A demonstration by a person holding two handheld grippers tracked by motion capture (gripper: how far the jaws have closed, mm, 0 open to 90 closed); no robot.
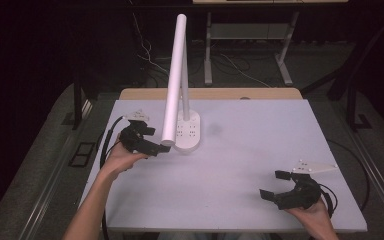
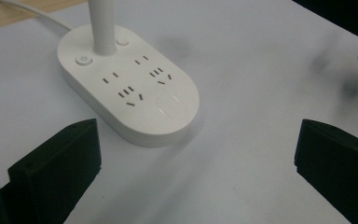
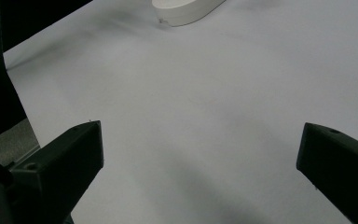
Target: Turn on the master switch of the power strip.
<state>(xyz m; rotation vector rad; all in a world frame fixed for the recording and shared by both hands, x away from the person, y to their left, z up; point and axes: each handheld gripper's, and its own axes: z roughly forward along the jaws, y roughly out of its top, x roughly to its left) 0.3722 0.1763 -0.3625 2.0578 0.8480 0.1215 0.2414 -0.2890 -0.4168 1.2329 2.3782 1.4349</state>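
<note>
A pale grey rectangular table top lies bare across its centre and right half, with free surface running to the near and right edges. A white oval lamp base with socket slots sits left of centre toward the far edge; its long axis runs from 12 to 6 o'clock. From it a thin stem rises, and a long white cylindrical lamp head slants from 12 o'clock down toward 6. The left gripper, at 9 o'clock of the base, is spread wide, grasping nothing. The right gripper, near the 5 o'clock corner, gapes empty.
</note>
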